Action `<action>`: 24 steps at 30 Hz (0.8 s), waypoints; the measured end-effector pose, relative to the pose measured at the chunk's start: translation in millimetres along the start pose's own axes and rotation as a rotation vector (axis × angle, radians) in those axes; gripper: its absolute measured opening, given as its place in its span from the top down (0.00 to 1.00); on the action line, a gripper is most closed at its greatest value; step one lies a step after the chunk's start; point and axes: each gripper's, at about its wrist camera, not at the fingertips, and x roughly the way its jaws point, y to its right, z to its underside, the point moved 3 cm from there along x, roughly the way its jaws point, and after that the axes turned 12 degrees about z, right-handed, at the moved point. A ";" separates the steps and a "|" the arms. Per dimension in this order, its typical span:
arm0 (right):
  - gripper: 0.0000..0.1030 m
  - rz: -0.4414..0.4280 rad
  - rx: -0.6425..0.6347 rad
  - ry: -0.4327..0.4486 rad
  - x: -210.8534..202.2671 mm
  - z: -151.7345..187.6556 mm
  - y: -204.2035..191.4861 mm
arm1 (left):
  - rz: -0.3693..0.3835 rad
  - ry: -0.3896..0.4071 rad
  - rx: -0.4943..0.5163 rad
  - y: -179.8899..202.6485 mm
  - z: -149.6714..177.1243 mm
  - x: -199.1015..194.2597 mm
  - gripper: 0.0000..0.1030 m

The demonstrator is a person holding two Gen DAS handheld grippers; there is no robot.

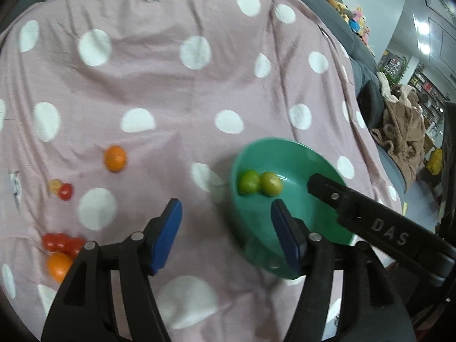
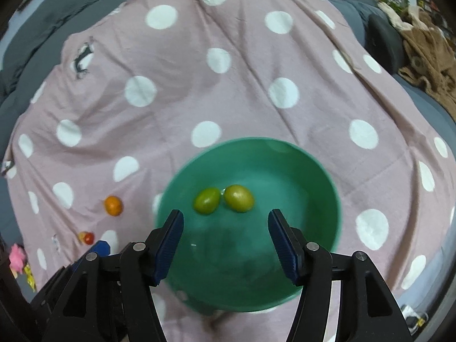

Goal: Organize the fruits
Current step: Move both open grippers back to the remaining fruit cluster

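A green bowl (image 2: 313,171) sits on the pink dotted cloth and holds two green limes (image 2: 207,200) (image 2: 238,198); the bowl (image 1: 299,159) and limes (image 1: 248,181) also show in the left wrist view. My right gripper (image 2: 225,222) is open and empty, just above the bowl's near side. My left gripper (image 1: 226,209) is open and empty, over the cloth at the bowl's left rim. An orange (image 1: 114,158), a red tomato (image 1: 65,191), a cluster of red tomatoes (image 1: 61,241) and a second orange (image 1: 58,266) lie on the cloth to the left.
The pink cloth (image 2: 242,71) covers a grey sofa-like surface (image 2: 57,8). The right gripper's black arm (image 1: 379,225) reaches over the bowl. A brown blanket (image 1: 404,131) and cluttered shelves are at the right. Small toys (image 2: 17,259) lie at the left edge.
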 end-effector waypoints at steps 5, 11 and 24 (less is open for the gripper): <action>0.39 -0.054 -0.030 0.021 -9.4 1.8 -21.6 | -0.039 0.054 -0.079 -38.9 -1.9 -28.9 0.33; 0.39 -0.088 -0.077 0.038 -18.6 5.5 -48.1 | -0.026 0.055 -0.153 -72.2 3.9 -48.4 0.33; 0.39 -0.158 -0.154 0.056 -29.5 17.7 -90.7 | -0.114 0.076 -0.175 -109.5 6.6 -77.6 0.33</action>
